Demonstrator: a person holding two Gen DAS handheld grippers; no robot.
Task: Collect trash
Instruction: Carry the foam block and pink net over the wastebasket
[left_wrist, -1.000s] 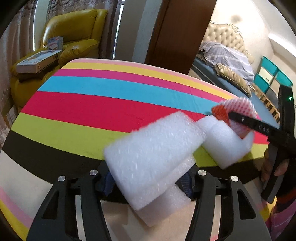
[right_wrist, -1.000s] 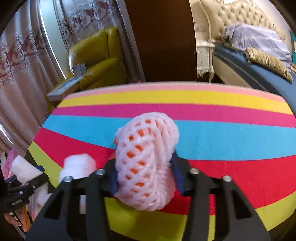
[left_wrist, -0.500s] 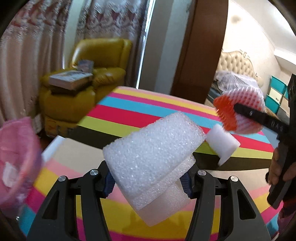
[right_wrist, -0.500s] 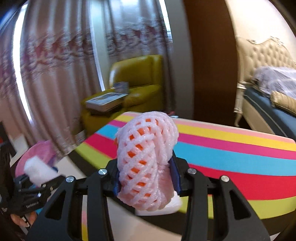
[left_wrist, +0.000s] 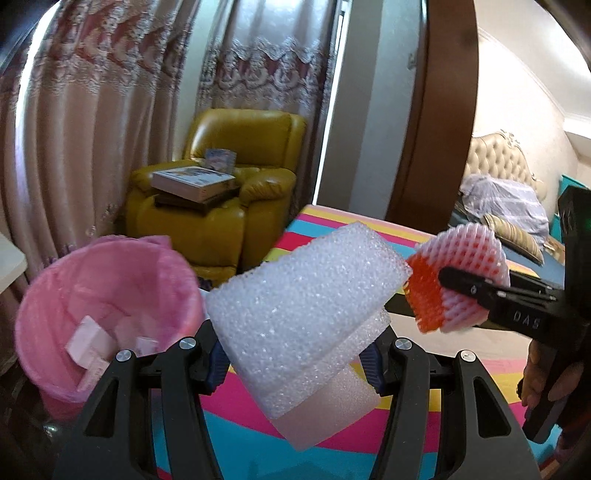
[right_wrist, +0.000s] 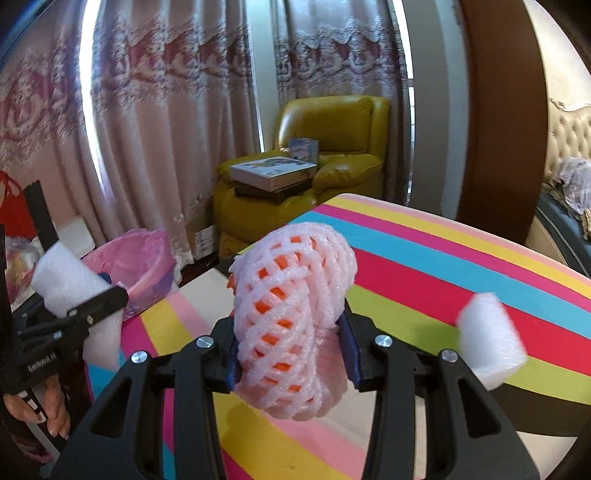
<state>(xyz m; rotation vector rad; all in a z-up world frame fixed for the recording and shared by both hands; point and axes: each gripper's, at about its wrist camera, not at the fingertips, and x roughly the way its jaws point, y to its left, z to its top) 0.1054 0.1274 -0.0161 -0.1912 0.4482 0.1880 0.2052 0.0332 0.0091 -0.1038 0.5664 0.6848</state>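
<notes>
My left gripper (left_wrist: 291, 363) is shut on a folded white foam sheet (left_wrist: 306, 299), held in the air to the right of a bin lined with a pink bag (left_wrist: 107, 295). The bin holds scraps of paper. My right gripper (right_wrist: 290, 356) is shut on a pink foam fruit net with orange inside (right_wrist: 293, 325), above the striped table (right_wrist: 443, 266). The net also shows in the left wrist view (left_wrist: 454, 280), to the right of the foam sheet. The left gripper with its foam (right_wrist: 70, 291) shows at the left of the right wrist view, near the bin (right_wrist: 136, 266). A white foam block (right_wrist: 489, 341) lies on the table.
A yellow armchair (left_wrist: 225, 192) with books stands behind the bin, in front of pink curtains (left_wrist: 110, 122). A brown door frame (left_wrist: 439, 122) and a bed (left_wrist: 517, 221) lie to the right. The bin stands on the floor beyond the table's left edge.
Both grippers have swung left off the table toward the pink bin, still holding the foam sheet and the fruit net. The bin has come into full view.
</notes>
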